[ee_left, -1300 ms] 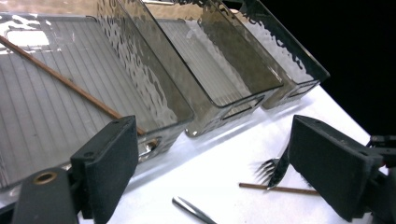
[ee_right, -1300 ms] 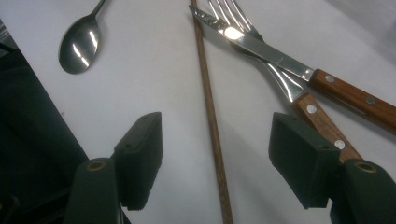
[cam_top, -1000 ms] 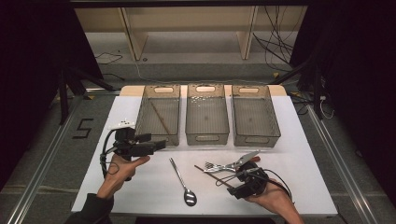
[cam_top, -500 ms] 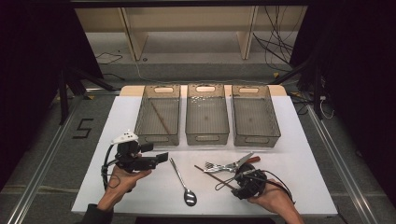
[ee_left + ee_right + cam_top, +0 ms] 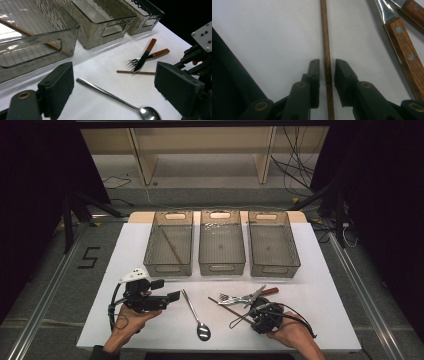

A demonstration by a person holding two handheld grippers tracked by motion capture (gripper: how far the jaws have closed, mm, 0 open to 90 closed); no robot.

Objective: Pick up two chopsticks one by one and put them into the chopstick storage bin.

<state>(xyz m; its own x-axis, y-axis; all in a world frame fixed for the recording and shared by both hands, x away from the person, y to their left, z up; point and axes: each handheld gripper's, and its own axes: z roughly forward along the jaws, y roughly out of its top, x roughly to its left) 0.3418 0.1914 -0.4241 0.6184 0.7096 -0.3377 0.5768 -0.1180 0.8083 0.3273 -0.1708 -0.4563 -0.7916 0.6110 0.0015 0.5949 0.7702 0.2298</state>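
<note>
Step in hand: you are picking up the thin brown wooden chopstick (image 5: 326, 50) with your right gripper (image 5: 327, 65); it looks like sorting cutlery into the three clear smoky plastic bins (image 5: 221, 243).
Right jaws: narrow and just now closing, one pad on each side of the stick, a sliver of gap on both sides, so no grip yet.
Chopstick: flat on the white counter (image 5: 150, 330), at 5 o'clock from the middle bin, running straight up between your jaws in the right gripper view.
Neighbours: the wooden-handled knife (image 5: 402, 42) lies at 2 o'clock from the jaws, the wooden-handled fork (image 5: 147, 56) under it.
Next move: close fully, then lift level; I judge the left bin the target, since a matching stick (image 5: 171, 246) lies there.
Right hand: low, near the counter's front edge, gripper tipped down.
Left gripper (image 5: 167, 290): jaws wide, holding nothing, level, pointing toward 3 o'clock near the long steel spoon (image 5: 195, 314).
</note>
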